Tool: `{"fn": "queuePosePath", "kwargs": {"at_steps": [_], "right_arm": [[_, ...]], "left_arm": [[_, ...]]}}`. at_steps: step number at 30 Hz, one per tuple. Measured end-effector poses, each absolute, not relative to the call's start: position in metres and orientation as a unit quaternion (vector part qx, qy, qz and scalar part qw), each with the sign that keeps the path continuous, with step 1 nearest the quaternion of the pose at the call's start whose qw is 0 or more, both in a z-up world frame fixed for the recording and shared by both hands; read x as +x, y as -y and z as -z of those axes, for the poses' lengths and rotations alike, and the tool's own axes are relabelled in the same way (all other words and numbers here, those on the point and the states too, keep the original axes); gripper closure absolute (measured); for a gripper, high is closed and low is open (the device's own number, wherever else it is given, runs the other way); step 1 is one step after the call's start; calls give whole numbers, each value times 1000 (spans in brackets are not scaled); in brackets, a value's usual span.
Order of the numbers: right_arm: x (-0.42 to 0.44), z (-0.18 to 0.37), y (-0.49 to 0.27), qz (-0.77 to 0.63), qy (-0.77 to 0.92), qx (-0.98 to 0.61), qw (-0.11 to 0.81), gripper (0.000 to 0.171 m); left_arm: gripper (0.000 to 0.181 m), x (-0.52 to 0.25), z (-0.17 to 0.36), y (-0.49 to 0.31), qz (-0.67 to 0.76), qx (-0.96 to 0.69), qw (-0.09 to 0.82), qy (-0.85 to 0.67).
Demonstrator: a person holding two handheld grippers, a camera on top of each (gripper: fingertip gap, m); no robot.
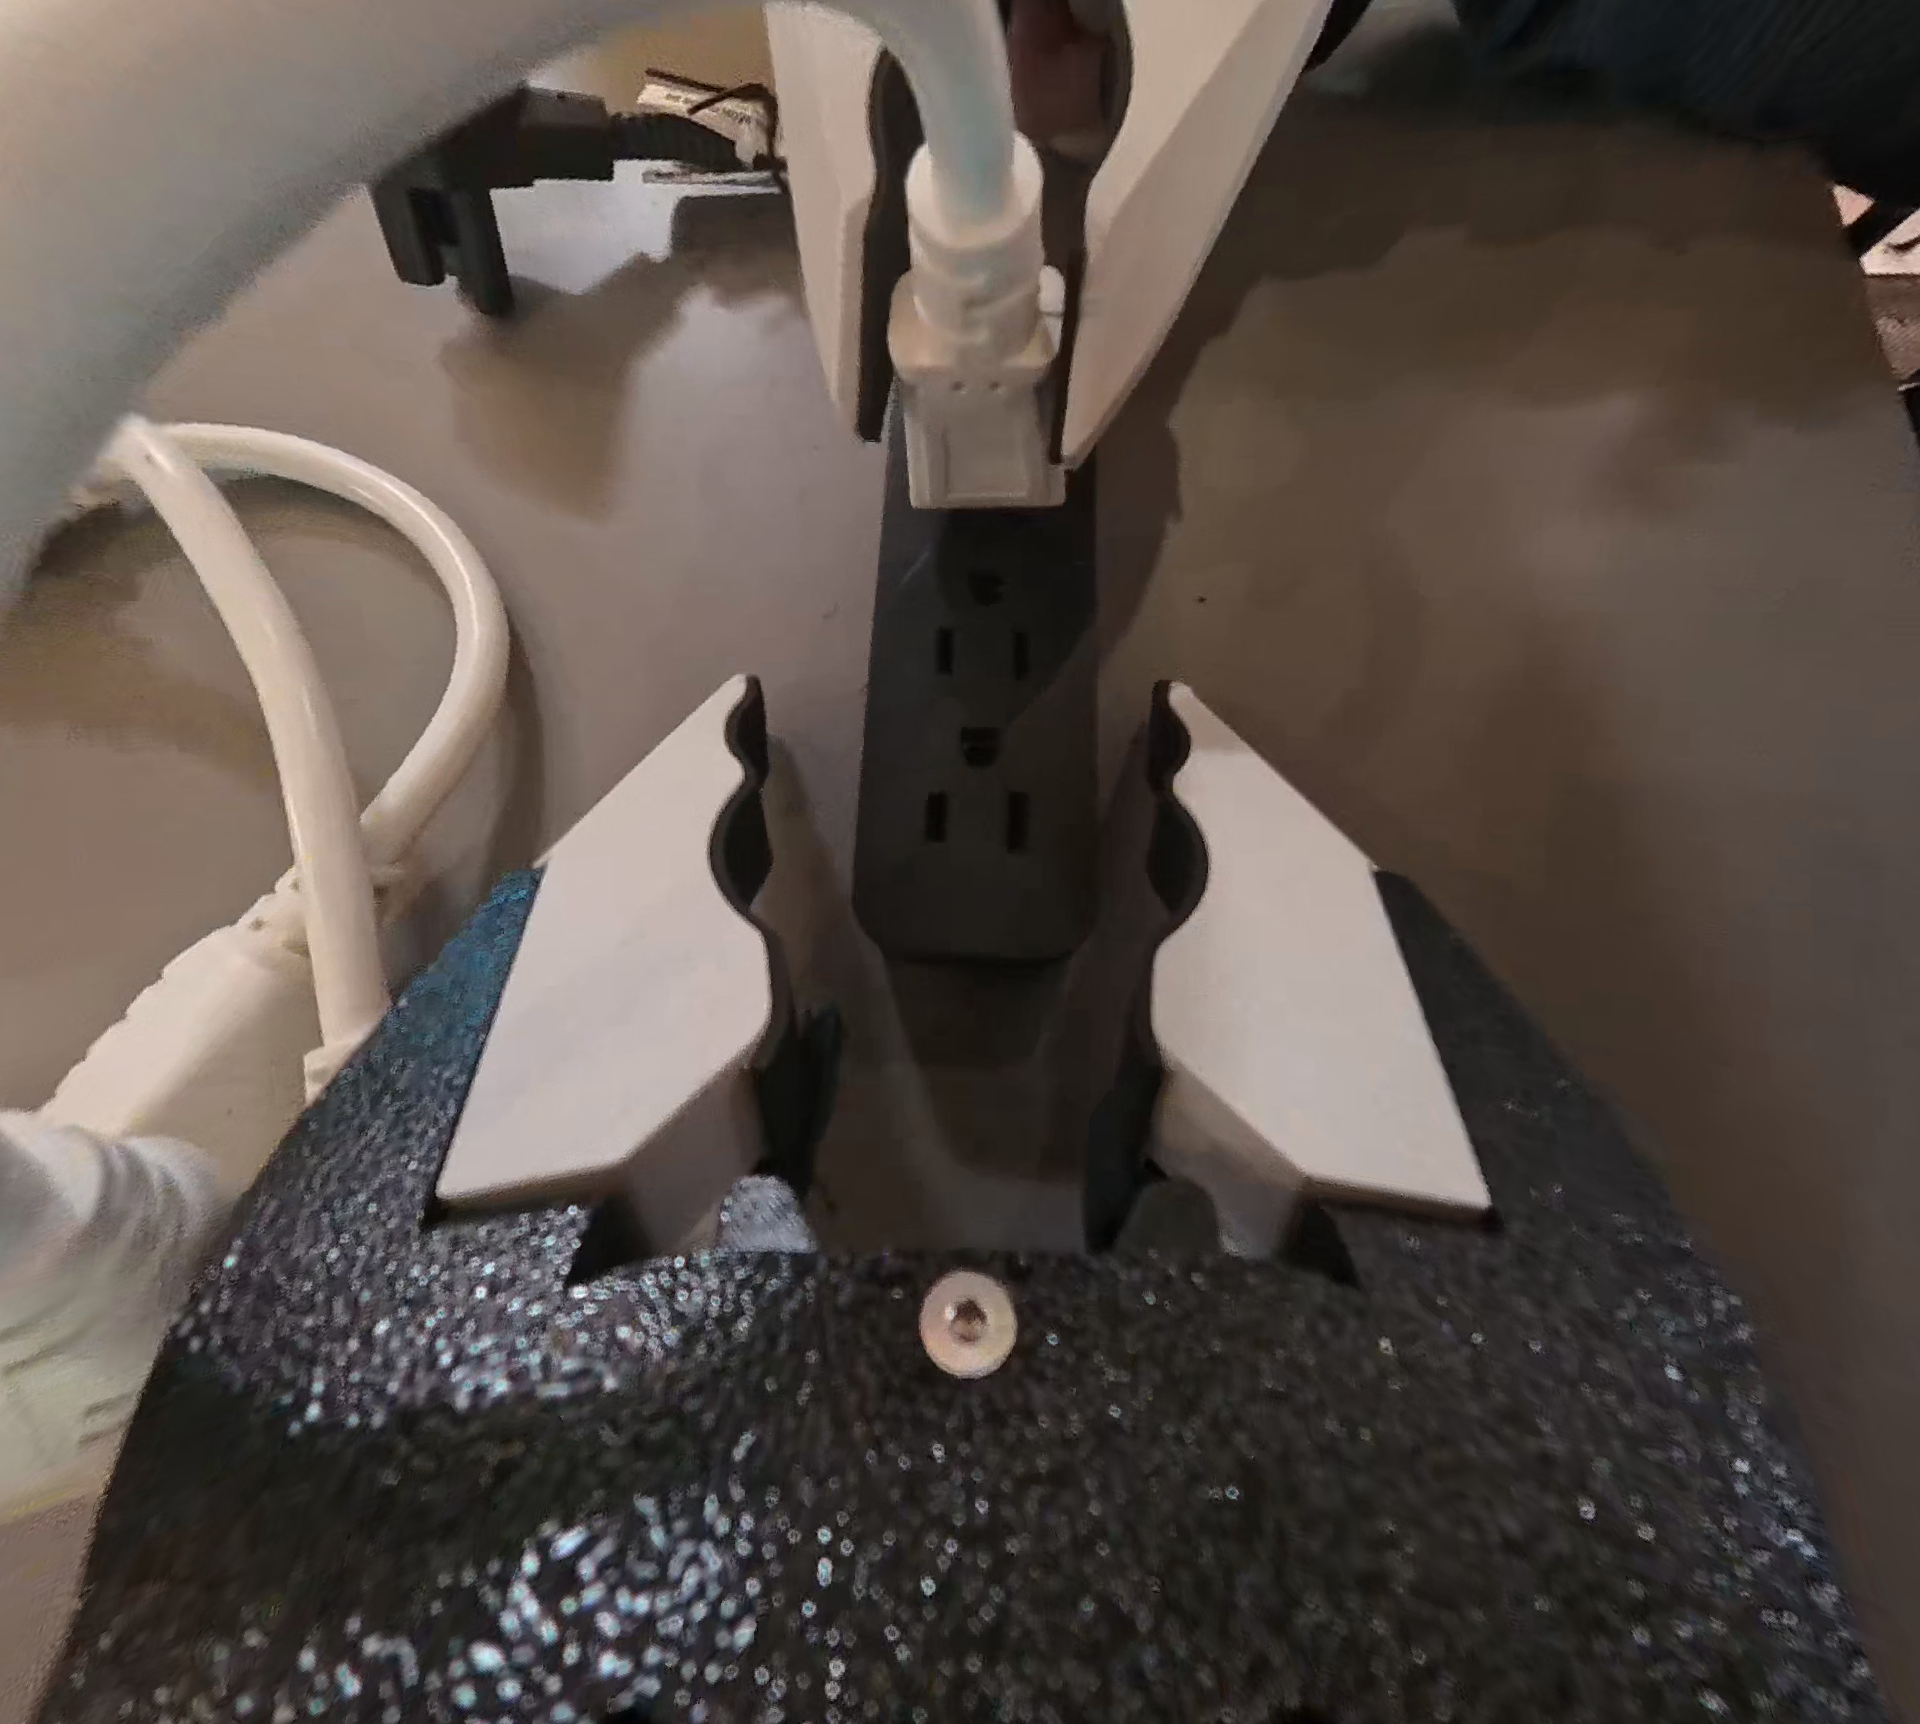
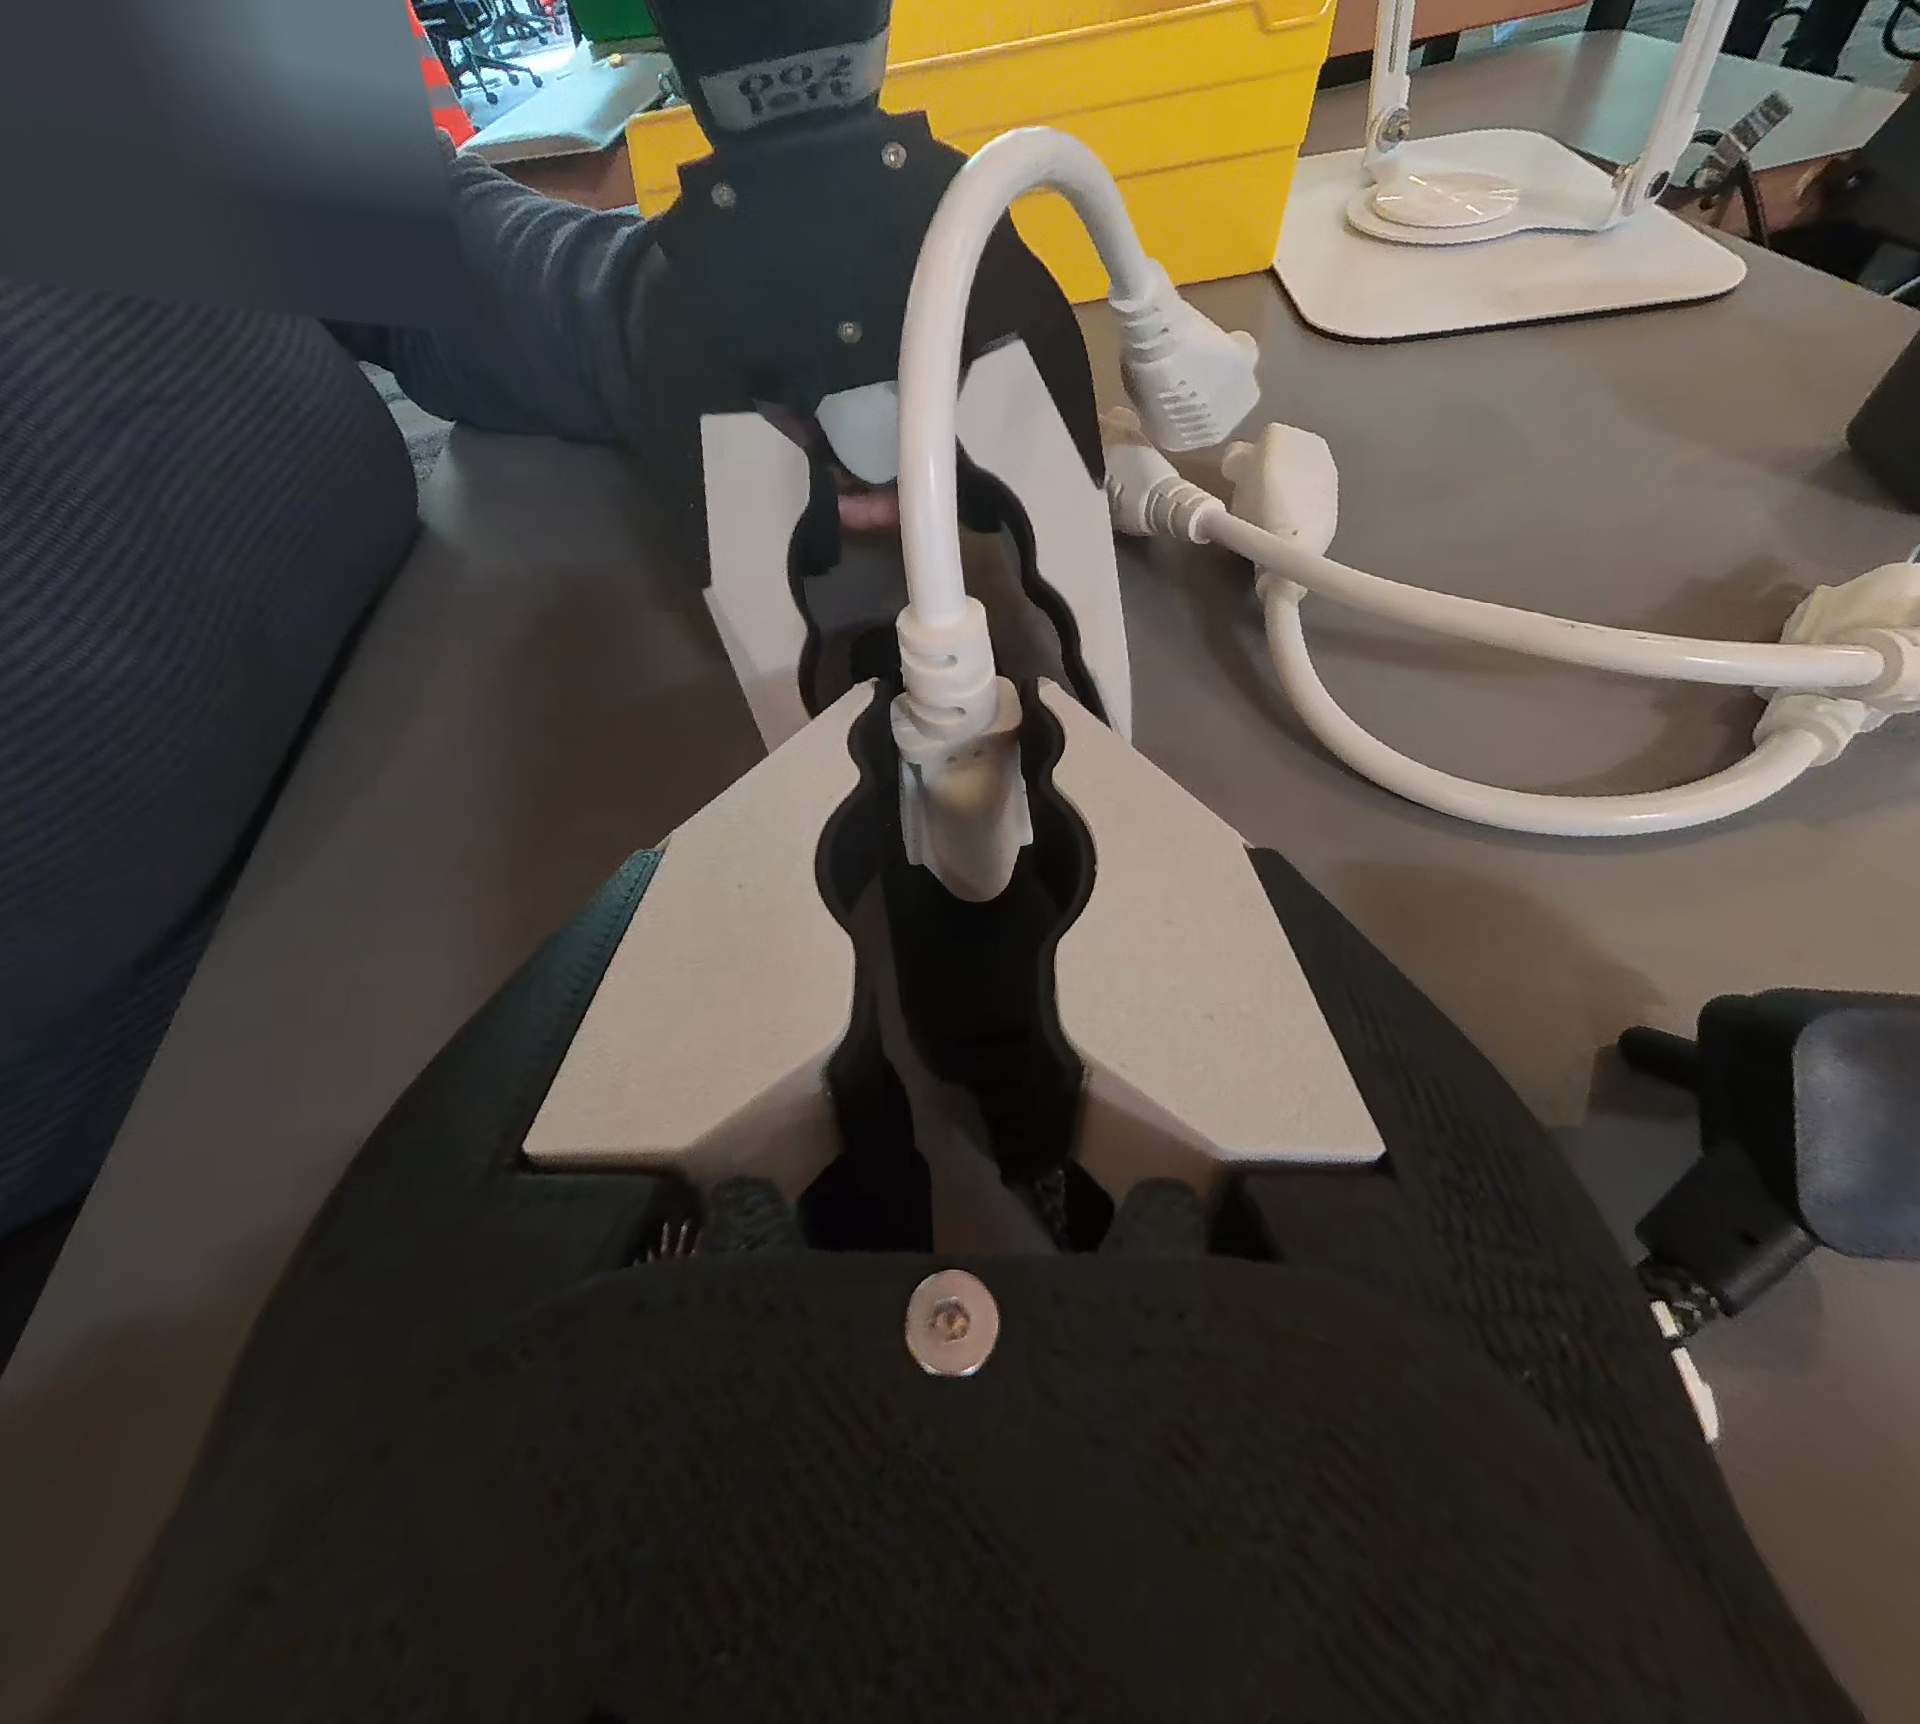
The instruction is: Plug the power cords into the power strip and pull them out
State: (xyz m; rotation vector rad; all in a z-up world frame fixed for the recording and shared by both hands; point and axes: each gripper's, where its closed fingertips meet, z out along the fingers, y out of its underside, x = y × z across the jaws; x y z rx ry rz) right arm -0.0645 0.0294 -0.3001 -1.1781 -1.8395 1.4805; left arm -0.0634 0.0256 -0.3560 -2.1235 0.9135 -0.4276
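A black power strip (image 1: pixel 977 885) lies on the grey table (image 1: pixel 1455 635), running away from my left gripper (image 1: pixel 956 708). The left gripper is open and empty, its fingers on either side of the strip's near end. My right gripper (image 2: pixel 961 703) is shut on a white plug (image 2: pixel 961 801) and comes down from the far side in the left wrist view (image 1: pixel 971 427). The plug (image 1: pixel 977 438) stands upright with its base against a far outlet of the strip, and no prongs show. Its white cord (image 2: pixel 935 386) arches up and over. Two near outlets are free.
More white cords and plugs (image 2: pixel 1455 635) lie on the table, to the left in the left wrist view (image 1: pixel 312 635). A yellow bin (image 2: pixel 1143 116) and a white lamp base (image 2: pixel 1507 251) stand behind. A black adapter (image 2: pixel 1818 1155) lies near the right gripper. A person's dark sleeve (image 2: pixel 156 635) is close by. Some 5 cm of space lies between my two pairs of fingers.
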Motion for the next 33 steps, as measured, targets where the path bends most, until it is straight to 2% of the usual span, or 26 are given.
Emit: {"fn": "queuePosePath", "kwargs": {"at_steps": [5, 12, 17, 20, 22, 23, 26, 27, 29, 33], "right_arm": [[-65, 300, -30, -546, 672, -435, 247, 147], [-65, 299, -31, -548, 670, -437, 246, 148], [-65, 299, -33, -548, 666, -442, 246, 148], [-60, 304, -34, -531, 681, -438, 249, 147], [-51, 319, -47, -467, 709, -459, 261, 118], [-46, 321, -51, -455, 713, -461, 268, 108], [-41, 332, -49, -432, 731, -467, 246, 99], [-42, 340, -48, -414, 744, -469, 234, 99], [-47, 345, -49, -390, 758, -469, 233, 116], [-51, 347, -45, -403, 749, -501, 161, 129]], "left_arm": [[107, -69, 349, -15, 140, -852, 399, -308], [127, -88, 346, -7, -36, -833, 468, -294], [115, -94, 338, -12, -151, -786, 481, -358], [119, -91, 338, -13, -166, -773, 483, -376], [123, -90, 338, -12, -160, -773, 486, -376], [124, -89, 338, -12, -154, -773, 486, -377], [126, -86, 339, -12, -134, -777, 488, -375], [127, -85, 339, -12, -129, -777, 488, -375], [127, -84, 339, -12, -123, -778, 489, -374], [125, -85, 341, -14, -105, -789, 482, -366]]}}
